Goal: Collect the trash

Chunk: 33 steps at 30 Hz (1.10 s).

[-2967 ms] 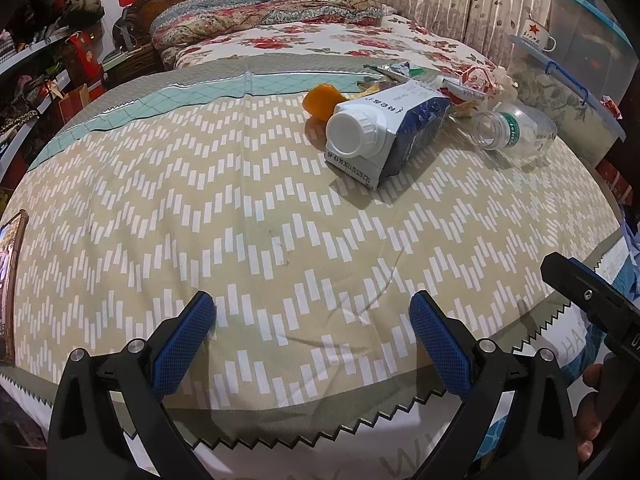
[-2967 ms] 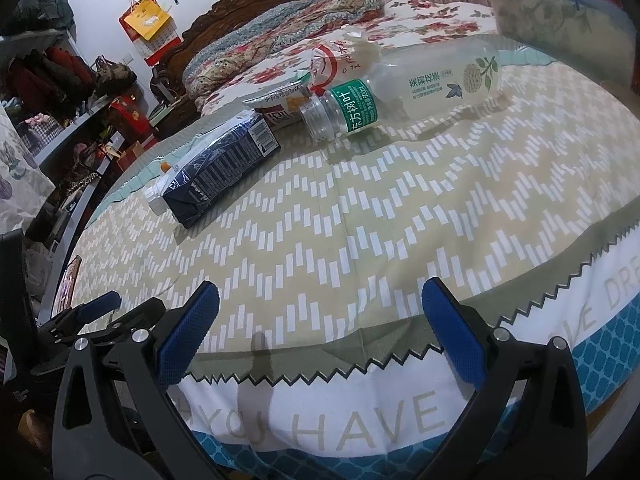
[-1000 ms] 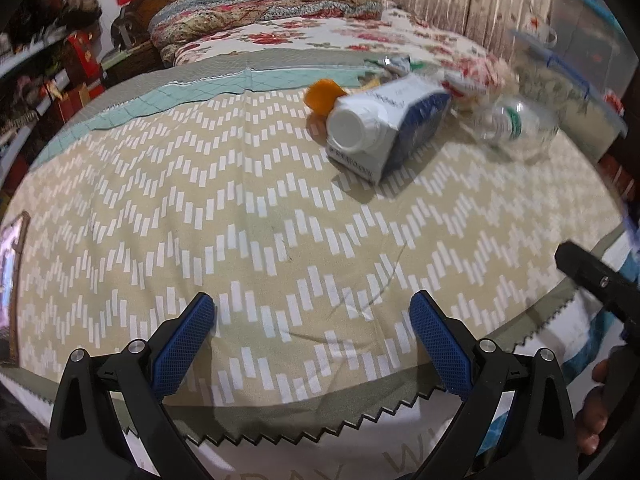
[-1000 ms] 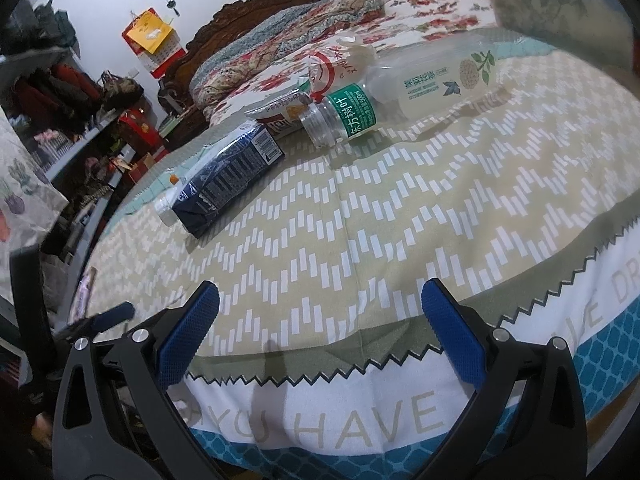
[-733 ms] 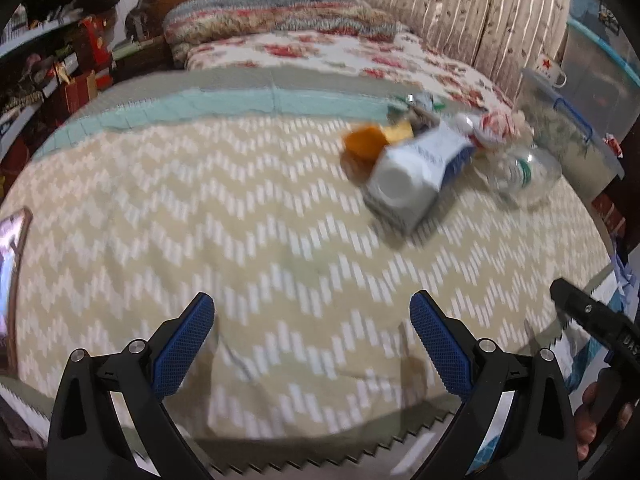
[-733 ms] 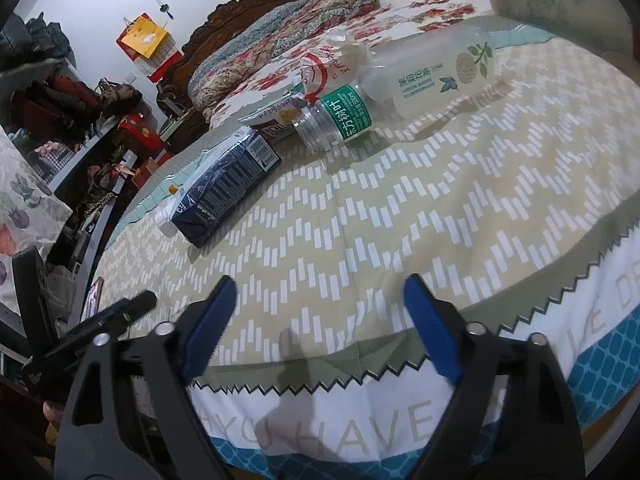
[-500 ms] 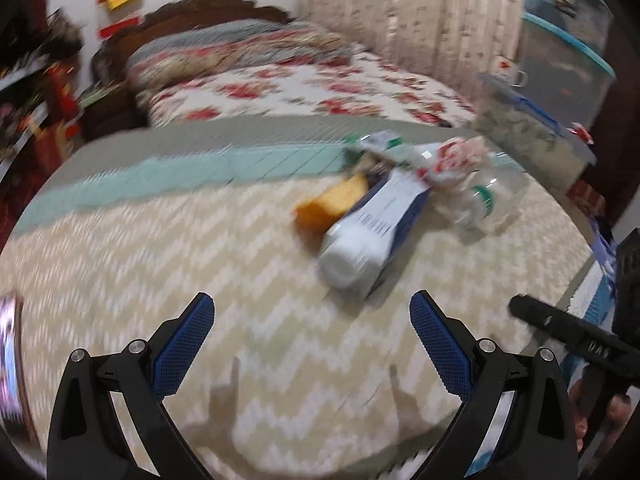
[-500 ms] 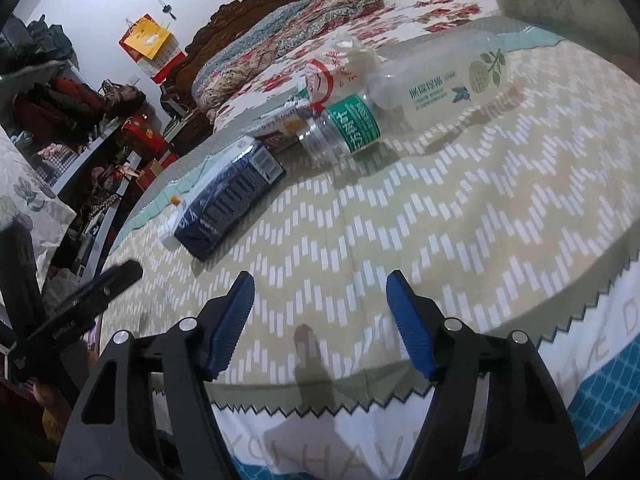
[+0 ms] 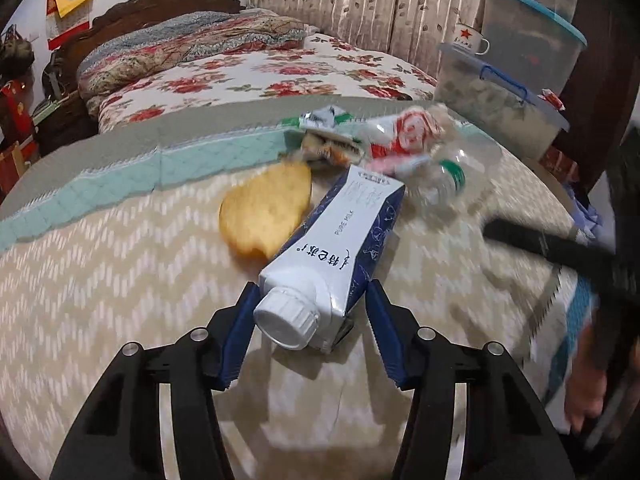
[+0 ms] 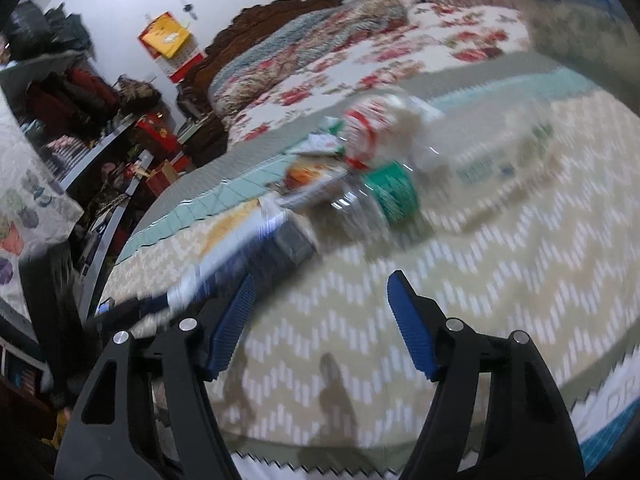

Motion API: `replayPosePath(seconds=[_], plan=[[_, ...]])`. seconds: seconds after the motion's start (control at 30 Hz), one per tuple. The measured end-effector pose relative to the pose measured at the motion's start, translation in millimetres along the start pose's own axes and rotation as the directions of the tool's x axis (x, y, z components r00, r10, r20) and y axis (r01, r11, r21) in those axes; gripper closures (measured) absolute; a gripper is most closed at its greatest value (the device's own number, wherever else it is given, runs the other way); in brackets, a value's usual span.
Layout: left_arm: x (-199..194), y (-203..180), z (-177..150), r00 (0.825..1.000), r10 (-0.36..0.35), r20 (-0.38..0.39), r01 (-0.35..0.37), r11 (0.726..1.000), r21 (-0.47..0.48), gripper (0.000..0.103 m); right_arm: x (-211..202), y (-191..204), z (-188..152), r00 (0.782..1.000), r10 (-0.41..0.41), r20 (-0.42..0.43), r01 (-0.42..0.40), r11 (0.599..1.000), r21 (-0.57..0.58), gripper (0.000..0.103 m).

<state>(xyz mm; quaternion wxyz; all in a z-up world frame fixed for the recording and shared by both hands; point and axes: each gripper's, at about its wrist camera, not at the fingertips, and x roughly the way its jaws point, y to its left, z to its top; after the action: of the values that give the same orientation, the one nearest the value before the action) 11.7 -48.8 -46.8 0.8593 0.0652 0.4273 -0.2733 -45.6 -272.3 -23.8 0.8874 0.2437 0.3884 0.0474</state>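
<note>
Left wrist view: the left tool (image 9: 310,330) is shown with its blue pads on either side of the capped end of a milk carton (image 9: 340,248), which lies on its side on the bed (image 9: 100,264). The jaws are closing. The left pad is seen close against the white cap (image 9: 286,318); whether both pads already press on the carton cannot be told. An orange peel (image 9: 266,212) lies touching the carton's left side. Beyond the carton's far end, a crumpled wrapper (image 9: 324,136), a red-and-white wrapper (image 9: 412,132) and a clear plastic bottle (image 9: 452,176) with a green label are gathered close together, all blurred. A stack of lidded storage boxes (image 9: 500,92) is seen at the right, beside the bed, with a white mug (image 9: 470,38) on the lowest lid. At the right edge a black tool arm and part of a hand (image 9: 584,408) are visible.

Right wrist view: the right tool (image 10: 320,322) is held over the zigzag-patterned bedspread with its jaws apart and nothing between them. The milk carton (image 10: 256,252) is seen ahead and to the left, the plastic bottle (image 10: 372,200) ahead and near the middle. The picture is heavily blurred. Cluttered shelves (image 10: 80,120) are seen along the left wall.
</note>
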Motion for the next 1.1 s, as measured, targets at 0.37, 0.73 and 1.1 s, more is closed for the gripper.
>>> replayPosePath(seconds=[0.37, 0.73, 1.1], plan=[[-67.8, 70.8, -48.4, 0.985, 0.161, 0.06, -0.148, 0.973, -0.177, 0.049, 68.2, 66.0, 23.9, 0.99, 0.082, -0.117, -0.101, 0.982, -0.163, 0.043], [-55.4, 71.1, -8.6, 0.966, 0.233, 0.114, -0.219, 0.968, -0.125, 0.013, 141.0, 61.6, 39.7, 0.983, 0.058, -0.173, -0.059, 0.998, -0.005, 0.064], [-41.1, 59.8, -21.9, 0.975, 0.211, 0.067, -0.208, 0.977, -0.039, 0.038, 118.6, 53.2, 15.5, 0.971, 0.137, -0.196, -0.134, 0.991, 0.031, 0.09]])
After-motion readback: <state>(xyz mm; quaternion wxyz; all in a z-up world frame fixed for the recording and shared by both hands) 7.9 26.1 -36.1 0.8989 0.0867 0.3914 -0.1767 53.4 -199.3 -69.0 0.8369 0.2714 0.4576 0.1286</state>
